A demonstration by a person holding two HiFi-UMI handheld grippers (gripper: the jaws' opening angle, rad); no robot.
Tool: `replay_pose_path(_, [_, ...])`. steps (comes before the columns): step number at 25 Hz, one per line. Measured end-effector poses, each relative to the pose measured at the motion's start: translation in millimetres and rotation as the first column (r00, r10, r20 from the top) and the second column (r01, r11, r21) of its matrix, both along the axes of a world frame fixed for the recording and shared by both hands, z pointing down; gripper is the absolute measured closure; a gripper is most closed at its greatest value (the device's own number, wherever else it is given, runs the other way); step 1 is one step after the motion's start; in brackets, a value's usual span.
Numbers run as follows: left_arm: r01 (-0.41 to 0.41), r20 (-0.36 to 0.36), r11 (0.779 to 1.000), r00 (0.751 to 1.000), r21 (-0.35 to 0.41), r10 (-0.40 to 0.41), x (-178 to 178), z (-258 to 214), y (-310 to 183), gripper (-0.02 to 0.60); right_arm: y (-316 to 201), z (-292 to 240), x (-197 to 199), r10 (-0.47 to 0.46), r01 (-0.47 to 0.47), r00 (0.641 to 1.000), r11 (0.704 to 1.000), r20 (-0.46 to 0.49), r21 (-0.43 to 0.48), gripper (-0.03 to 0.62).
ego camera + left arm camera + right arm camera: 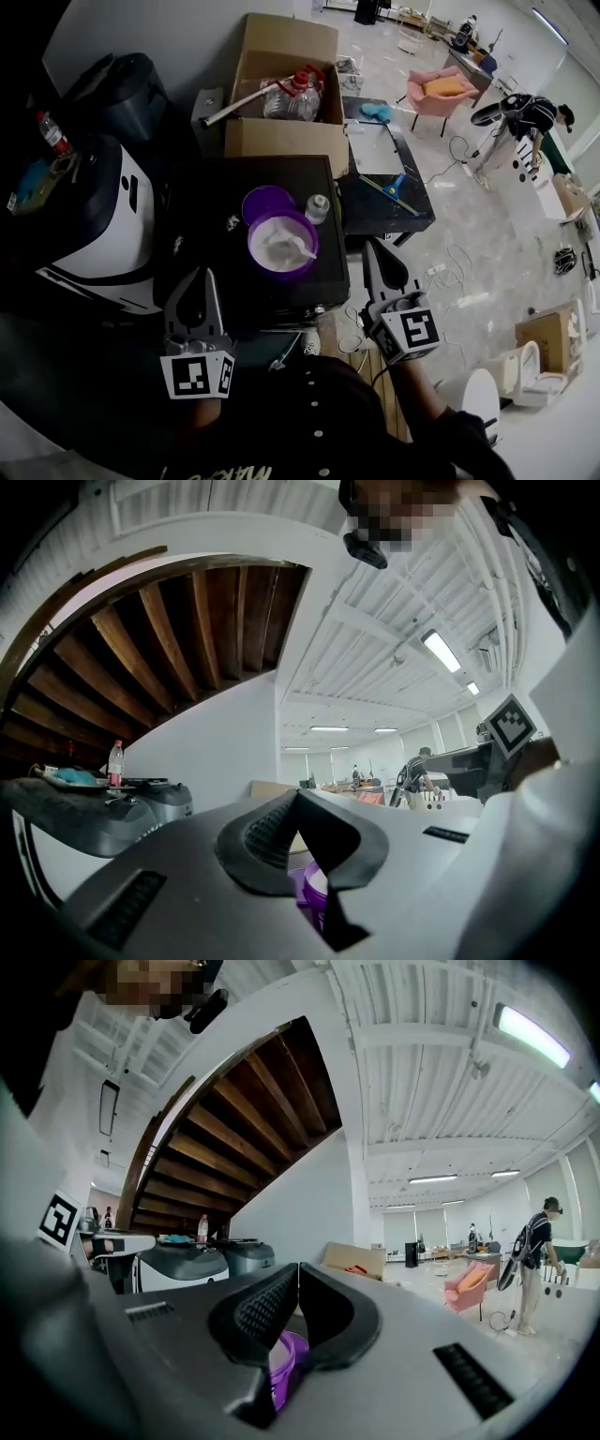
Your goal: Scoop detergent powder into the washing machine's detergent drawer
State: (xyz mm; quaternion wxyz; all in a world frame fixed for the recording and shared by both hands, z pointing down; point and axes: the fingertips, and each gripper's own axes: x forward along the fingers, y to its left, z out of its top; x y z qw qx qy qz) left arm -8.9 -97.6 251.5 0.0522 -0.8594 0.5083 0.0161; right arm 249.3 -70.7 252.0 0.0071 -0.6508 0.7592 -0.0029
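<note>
Black top (202, 202): purple tub (273, 274), lid (267, 201), maybe 1 bottle (319, 208).

Grey plastic L tongs (199, 274) & R tongs (368, 244), wedge-shaped, narrowing to a point. Black ribbed pads (265, 834) inside each tip; dark slotted strips on the grey shells. White cube (198, 373) w/ black square markers at back of each. Black top (309, 422) w/ small pale buttons down front, pale lettering lower down. Black long sleeve (448, 424) on R arm.

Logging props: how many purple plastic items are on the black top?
2: a round purple tub of white powder, mid-top, and a flat purple lid just behind it; none apparently hidden.
</note>
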Motion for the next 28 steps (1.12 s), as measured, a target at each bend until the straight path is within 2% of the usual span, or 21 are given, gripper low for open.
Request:
replay_pose_path(8, [-0.007,0.010,1.000,1.000,0.013,0.007,0.8,-3.1,7.1,0.572,6.9,-0.5,-4.5,-0.005,0.005,1.000,1.000,0.006,-0.008,0.565])
replay_pose_path(14, [-0.007,0.013,1.000,1.000,0.008,0.007,-1.1,-0.6,9.6,0.572,6.2,2.3,-11.5,-0.018,0.018,0.999,1.000,-0.041,0.000,0.565])
replay_pose_path(28, [-0.015,0.021,1.000,1.000,-0.004,0.015,3.3,6.0,7.4,0.572,4.4,8.0,-11.1,-0.016,0.016,0.998,1.000,-0.063,0.009,0.565])
